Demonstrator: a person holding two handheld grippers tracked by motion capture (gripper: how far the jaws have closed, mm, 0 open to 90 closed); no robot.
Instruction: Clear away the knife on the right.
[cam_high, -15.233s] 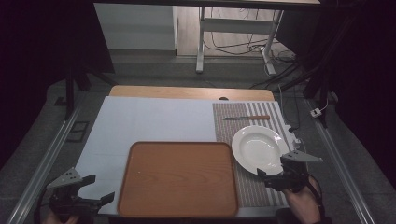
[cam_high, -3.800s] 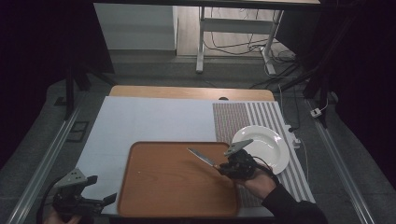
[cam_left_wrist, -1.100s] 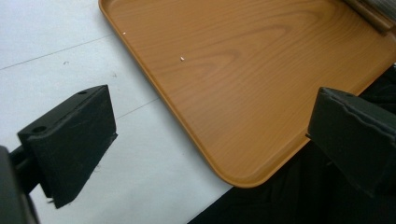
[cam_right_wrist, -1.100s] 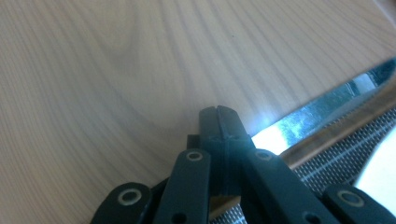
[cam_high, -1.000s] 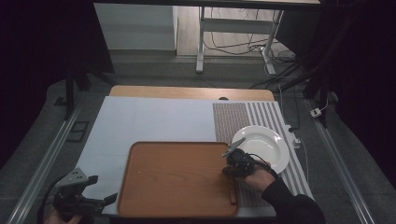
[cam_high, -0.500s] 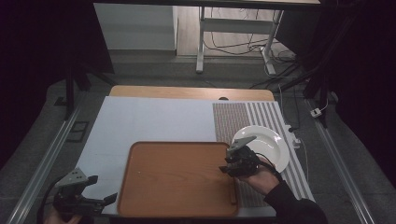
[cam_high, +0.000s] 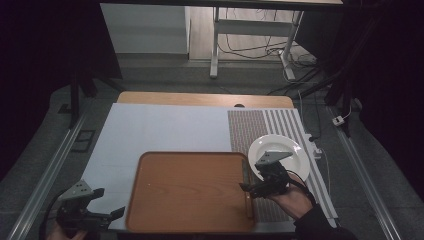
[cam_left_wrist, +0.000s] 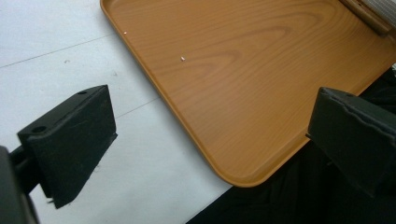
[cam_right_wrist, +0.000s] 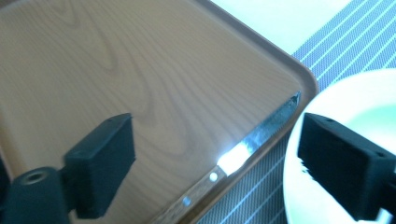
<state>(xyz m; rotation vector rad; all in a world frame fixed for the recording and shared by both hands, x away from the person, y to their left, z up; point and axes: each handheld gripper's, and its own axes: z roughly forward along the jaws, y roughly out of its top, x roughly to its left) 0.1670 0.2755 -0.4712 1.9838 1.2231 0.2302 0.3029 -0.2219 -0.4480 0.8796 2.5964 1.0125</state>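
We hold the right gripper (cam_high: 247, 188) with its fingers (cam_right_wrist: 100, 161) just spread apart and released; the knife (cam_right_wrist: 254, 137) lies free between and beyond them, along the tray's (cam_high: 190, 190) right rim beside the plate (cam_high: 292, 155). Our left gripper (cam_high: 111, 202) rests on the surface (cam_high: 165, 127), fingers spread, grasping nothing, the tray's near corner between them.

The knife (cam_right_wrist: 243, 154) along the tray's (cam_right_wrist: 140, 84) right rim lost its handle end at the right gripper view's bottom edge, its blade glare-blurred.
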